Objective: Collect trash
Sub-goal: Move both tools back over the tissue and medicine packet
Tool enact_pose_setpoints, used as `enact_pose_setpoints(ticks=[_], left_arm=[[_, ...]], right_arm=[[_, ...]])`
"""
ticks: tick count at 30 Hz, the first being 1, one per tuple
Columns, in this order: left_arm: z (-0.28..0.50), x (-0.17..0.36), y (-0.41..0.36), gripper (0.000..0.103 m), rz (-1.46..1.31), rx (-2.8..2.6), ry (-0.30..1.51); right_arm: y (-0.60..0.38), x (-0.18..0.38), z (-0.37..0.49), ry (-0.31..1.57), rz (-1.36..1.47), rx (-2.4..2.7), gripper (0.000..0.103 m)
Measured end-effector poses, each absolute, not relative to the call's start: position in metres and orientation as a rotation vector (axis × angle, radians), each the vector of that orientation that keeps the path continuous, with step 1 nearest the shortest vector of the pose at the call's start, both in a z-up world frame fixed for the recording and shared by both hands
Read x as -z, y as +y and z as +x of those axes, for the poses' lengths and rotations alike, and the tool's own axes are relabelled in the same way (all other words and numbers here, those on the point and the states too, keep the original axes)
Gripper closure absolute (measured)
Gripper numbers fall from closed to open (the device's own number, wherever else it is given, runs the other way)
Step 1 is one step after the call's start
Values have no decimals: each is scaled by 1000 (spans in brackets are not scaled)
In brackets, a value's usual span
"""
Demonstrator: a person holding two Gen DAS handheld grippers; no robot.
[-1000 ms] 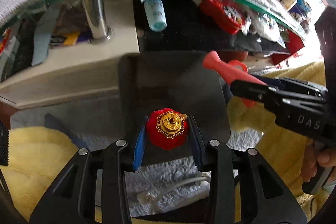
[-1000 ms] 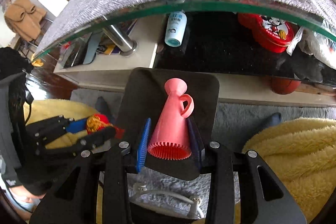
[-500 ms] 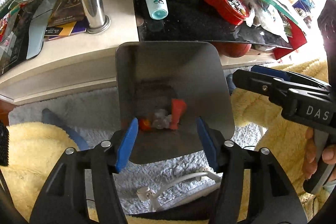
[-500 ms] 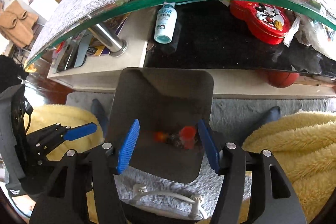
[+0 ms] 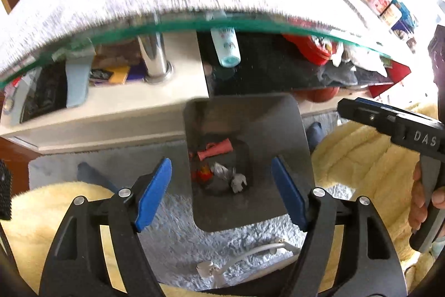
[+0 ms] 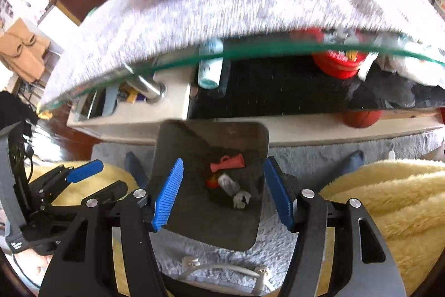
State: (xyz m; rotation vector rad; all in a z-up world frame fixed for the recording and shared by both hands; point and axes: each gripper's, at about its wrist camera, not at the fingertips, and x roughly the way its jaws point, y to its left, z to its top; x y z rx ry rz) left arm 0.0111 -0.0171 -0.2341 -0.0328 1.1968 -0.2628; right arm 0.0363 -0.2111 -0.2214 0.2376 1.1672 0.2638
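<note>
Two empty hand-held grippers angled steeply down over a dark bin with trash at its bottom.

At lower centre of each wrist view, the left gripper (image 5: 222,191) is opening and the right gripper (image 6: 222,191) stands wide, nothing between their blue pads. The bin (image 5: 278,130) holds a pink horn-shaped toy (image 5: 215,149), a red ornament (image 5: 203,174) and crumpled wrappers (image 5: 239,183). The glass table (image 5: 194,25) above is motion-blurred.

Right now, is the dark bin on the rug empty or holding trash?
Holding trash: the bin contains a pink horn-shaped toy, a red ornament and crumpled wrappers.
</note>
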Motion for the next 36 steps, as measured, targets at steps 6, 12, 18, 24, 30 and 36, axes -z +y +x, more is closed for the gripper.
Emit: enact_pose_setpoints(ticks=[6,12,18,24,30,36], left_arm=[[28,206,-12,32,-44,258,1139],[53,177,-7,32,-39,244,1087],[90,151,-12,32,-27,247,1031],[123,130,-19,33,-18,266,986],[157,116,-25,33,-14,271,963],[186,106,-35,35,4,288,938]], right_arm=[[-221,184,52,1073,229,-249,41],[-229,158,76,1008,212,-234,41],[-232,138,112,956,190,-227,41],[-231,130,152,936,173,-225,41],[-225,133,184,940,156,-235,41],[-229,145,206,965,170,-239,42]])
